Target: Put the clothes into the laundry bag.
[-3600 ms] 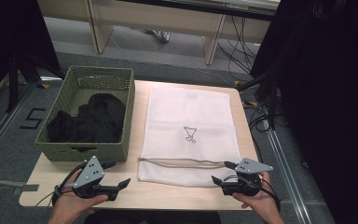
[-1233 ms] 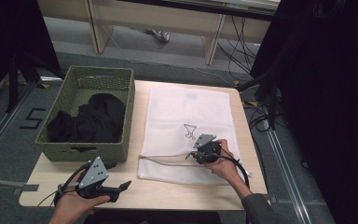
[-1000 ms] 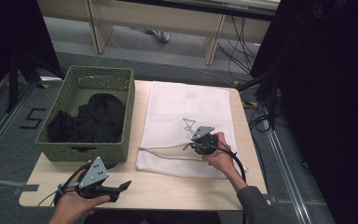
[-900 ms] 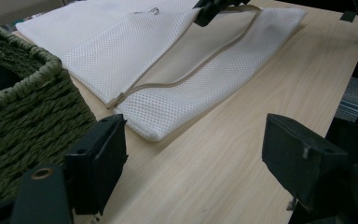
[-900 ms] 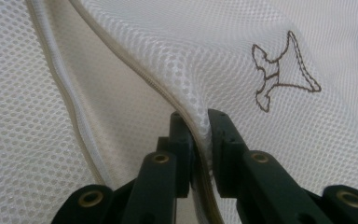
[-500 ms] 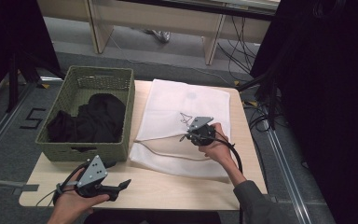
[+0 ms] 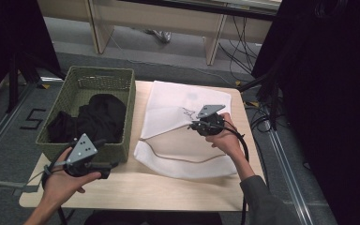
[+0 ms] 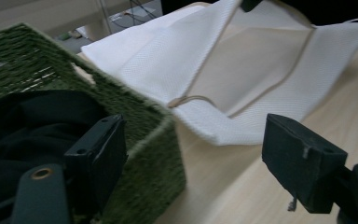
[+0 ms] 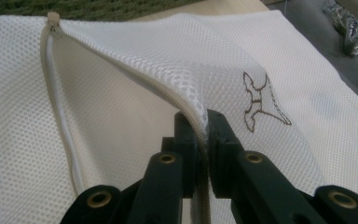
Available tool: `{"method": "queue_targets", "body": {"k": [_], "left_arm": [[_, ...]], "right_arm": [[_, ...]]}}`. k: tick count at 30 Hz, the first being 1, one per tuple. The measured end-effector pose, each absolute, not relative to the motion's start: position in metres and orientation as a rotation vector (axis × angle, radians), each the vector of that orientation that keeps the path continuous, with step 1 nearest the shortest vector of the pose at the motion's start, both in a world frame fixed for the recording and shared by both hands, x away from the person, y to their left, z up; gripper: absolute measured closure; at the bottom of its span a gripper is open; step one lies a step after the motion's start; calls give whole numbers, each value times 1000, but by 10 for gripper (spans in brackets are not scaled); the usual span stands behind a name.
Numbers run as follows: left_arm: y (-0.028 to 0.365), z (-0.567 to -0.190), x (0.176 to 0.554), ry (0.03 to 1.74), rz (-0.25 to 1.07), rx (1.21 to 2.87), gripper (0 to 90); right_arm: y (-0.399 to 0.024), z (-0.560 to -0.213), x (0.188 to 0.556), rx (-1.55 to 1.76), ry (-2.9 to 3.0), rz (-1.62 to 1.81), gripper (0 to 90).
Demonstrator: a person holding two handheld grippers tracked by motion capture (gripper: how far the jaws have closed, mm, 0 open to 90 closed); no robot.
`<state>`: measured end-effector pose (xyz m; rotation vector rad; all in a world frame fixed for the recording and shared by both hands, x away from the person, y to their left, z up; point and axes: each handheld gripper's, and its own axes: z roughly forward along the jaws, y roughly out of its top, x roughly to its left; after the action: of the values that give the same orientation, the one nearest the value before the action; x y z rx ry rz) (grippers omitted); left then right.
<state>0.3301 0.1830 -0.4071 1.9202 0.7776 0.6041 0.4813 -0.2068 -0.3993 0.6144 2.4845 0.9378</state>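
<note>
Mesh laundry bag (image 7: 183,140): white, fine honeycomb weave; beige zipper (image 9: 58,107) along its opening; small brown outline emblem (image 9: 261,102) printed on the upper face.
Woven basket (image 7: 122,117): olive green, coarse plaited texture.
Garment (image 7: 96,119) in the basket: plain black.
Bench (image 7: 136,192): pale wood, faint grain.
Right gripper (image 7: 198,125) and left gripper (image 7: 108,168): black, each with a grey three-cornered plate; brass-coloured rivets on the arms.
Floor (image 7: 9,140): grey, with a black numeral 5 (image 7: 32,119).
</note>
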Motion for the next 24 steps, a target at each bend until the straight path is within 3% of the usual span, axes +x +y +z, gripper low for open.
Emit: {"method": "queue_targets", "body": {"k": [9, 13, 18, 24], "left_arm": [[215, -377, 375, 871, 647, 1959, 205], [236, -369, 411, 915, 651, 2103, 185], [257, -387, 456, 1138, 496, 2116, 190], [270, -406, 487, 1278, 415, 2077, 191]], "right_arm": [[-208, -393, 481, 607, 2499, 971, 846], [-207, -390, 477, 628, 2506, 981, 845], [-207, -390, 478, 619, 2514, 973, 844], [-208, -391, 479, 612, 2509, 977, 843]]}}
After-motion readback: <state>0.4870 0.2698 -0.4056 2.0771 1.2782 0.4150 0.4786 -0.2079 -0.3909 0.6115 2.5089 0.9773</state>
